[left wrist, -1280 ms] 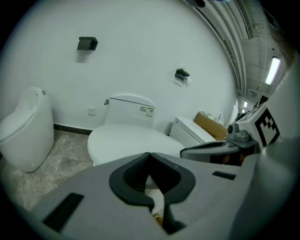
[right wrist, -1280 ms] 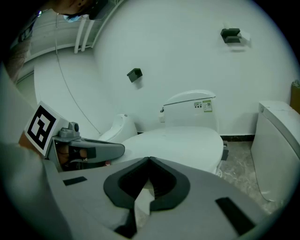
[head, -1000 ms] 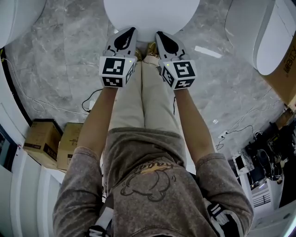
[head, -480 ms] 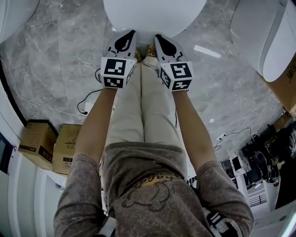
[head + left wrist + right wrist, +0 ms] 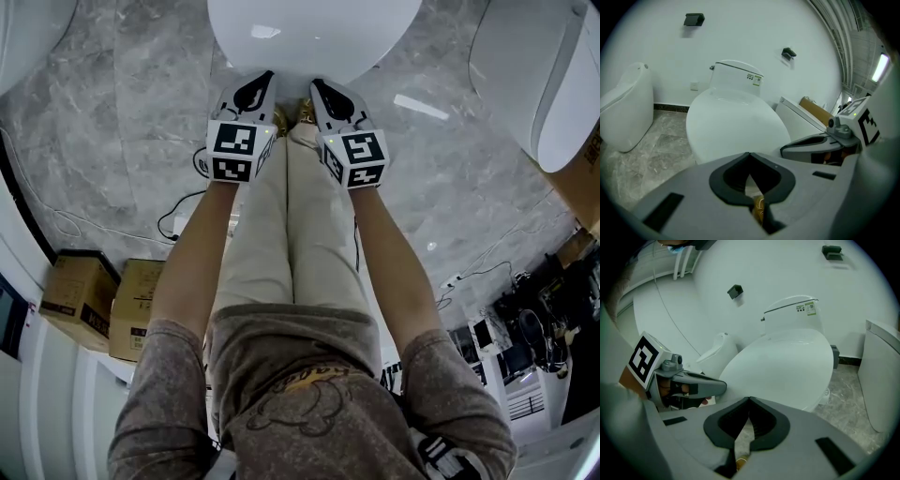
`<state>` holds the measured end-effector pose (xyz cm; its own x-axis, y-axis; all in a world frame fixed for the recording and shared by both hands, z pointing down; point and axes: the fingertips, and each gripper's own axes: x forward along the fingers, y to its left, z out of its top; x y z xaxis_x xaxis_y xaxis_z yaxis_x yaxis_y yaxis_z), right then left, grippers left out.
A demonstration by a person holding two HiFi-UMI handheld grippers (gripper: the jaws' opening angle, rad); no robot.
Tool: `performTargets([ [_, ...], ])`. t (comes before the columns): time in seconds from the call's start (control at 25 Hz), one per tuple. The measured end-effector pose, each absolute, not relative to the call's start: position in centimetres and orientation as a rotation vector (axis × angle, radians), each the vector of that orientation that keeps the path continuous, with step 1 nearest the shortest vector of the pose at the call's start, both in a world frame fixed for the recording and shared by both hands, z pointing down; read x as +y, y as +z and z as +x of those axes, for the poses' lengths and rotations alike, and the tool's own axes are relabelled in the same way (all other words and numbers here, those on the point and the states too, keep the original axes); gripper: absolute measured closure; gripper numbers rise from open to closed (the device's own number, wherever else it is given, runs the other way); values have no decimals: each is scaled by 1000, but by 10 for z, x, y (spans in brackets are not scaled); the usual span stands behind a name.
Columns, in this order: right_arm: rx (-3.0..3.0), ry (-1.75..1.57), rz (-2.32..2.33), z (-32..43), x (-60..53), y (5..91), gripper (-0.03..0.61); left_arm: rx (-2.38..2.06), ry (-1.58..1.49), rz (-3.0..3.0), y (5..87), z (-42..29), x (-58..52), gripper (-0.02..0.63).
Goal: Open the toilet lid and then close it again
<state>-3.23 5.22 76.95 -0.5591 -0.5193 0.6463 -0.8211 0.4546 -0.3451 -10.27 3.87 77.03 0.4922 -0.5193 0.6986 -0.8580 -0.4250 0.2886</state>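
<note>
White toilet lid (image 5: 314,33) lay shut; left tongs (image 5: 266,77) and right tongs (image 5: 317,83), both pressed together and empty, had edged toward its front rim, lifting not begun.

Left gripper (image 5: 750,153) in foreground, jaw tips together, nothing gripped, just short of closed white toilet lid (image 5: 736,123). Tank (image 5: 736,77) behind against white wall. Second white toilet (image 5: 626,110) at left on grey marble floor (image 5: 651,154). Right gripper (image 5: 787,149) alongside, marker cube (image 5: 865,126) at frame's right edge.
</note>
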Motion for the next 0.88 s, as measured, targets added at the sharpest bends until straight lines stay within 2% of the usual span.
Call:
performTargets([
  [0.16, -2263, 899, 1108, -32, 49, 754, 552, -1105, 705, 2093, 757, -101, 36, 606],
  [0.28, -2293, 899, 1158, -23, 37, 708, 552, -1118, 668, 2127, 709, -101, 27, 606],
  [0.64, -2510, 709, 1305, 15, 18, 447, 552, -1221, 453, 2309, 442, -106, 10, 606],
  [0.88, -2645, 468, 1323, 42, 43, 315, 552, -1255, 317, 2434, 316, -104, 36, 606],
])
